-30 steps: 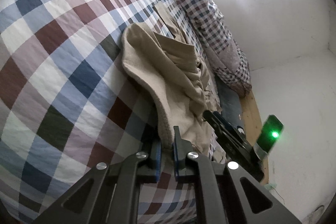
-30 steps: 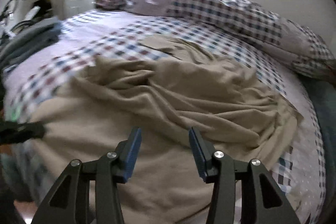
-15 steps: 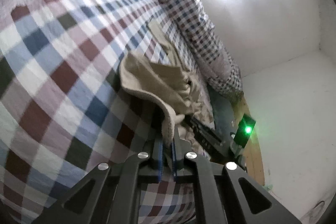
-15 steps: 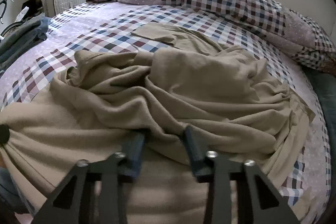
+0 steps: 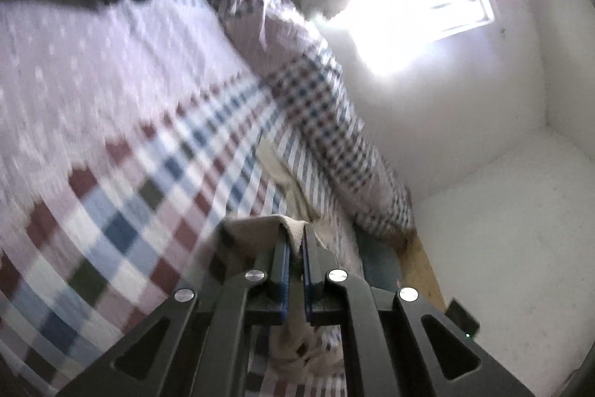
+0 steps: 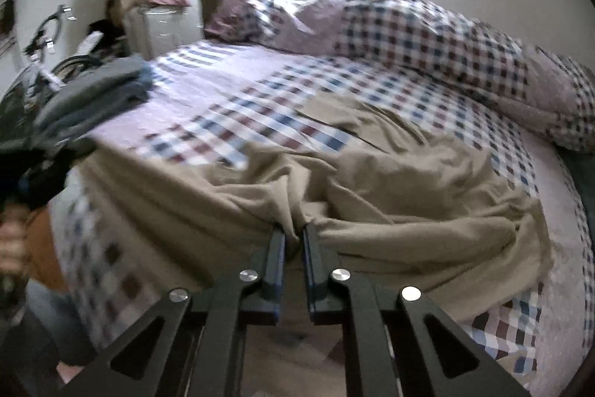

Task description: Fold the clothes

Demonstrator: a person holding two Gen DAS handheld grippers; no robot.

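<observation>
Since the earlier frame our right gripper (image 6: 293, 237) has closed its blue pads on the near edge of the beige garment (image 6: 390, 181), where before they stood spread above it. Our left gripper (image 5: 294, 240) has risen, and it keeps its pads pressed together on a fold of the same cloth, which hangs over the fingertips. We see the garment lying crumpled on the checked bedsheet (image 6: 260, 106), stretching far and right from the right gripper toward the rolled quilt (image 6: 427, 32). At the far left of the bed sits a folded grey pile (image 6: 100, 88).
</observation>
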